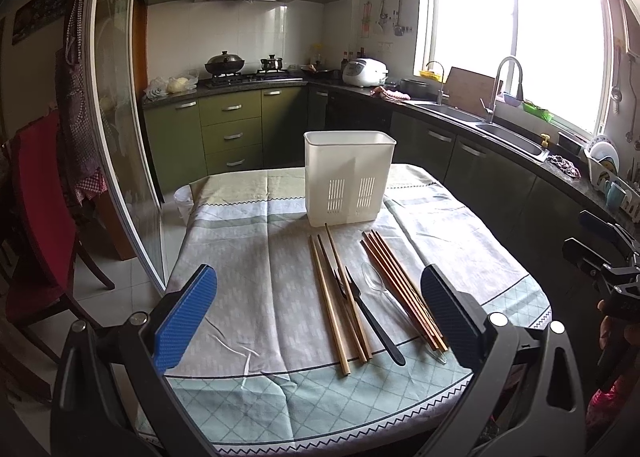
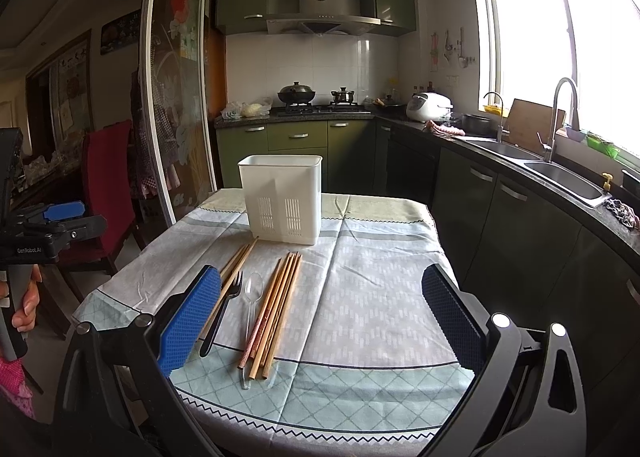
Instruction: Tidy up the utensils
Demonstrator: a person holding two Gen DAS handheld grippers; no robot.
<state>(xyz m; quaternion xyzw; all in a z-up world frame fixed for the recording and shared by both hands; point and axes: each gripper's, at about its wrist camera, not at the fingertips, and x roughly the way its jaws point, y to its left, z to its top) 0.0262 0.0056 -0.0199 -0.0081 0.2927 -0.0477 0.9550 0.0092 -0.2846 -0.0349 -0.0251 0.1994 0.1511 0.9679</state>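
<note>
both tongs (image 1: 320,313) (image 2: 320,317) released, utensils (image 1: 372,297) btwn left pair, left of right pair

- "GenRobot.AI", white lettering, runs along the black body of the left gripper (image 2: 64,211), seen at the left edge of the right wrist view.
- Range hood (image 2: 320,13) carries a small dark brand badge at centre front; lettering too small to read in either view.
- Rice cooker (image 2: 428,105) on the counter: front panel markings illegible.
- Wall pics and hangings at left: any print on them is blurred, unreadable.
</note>
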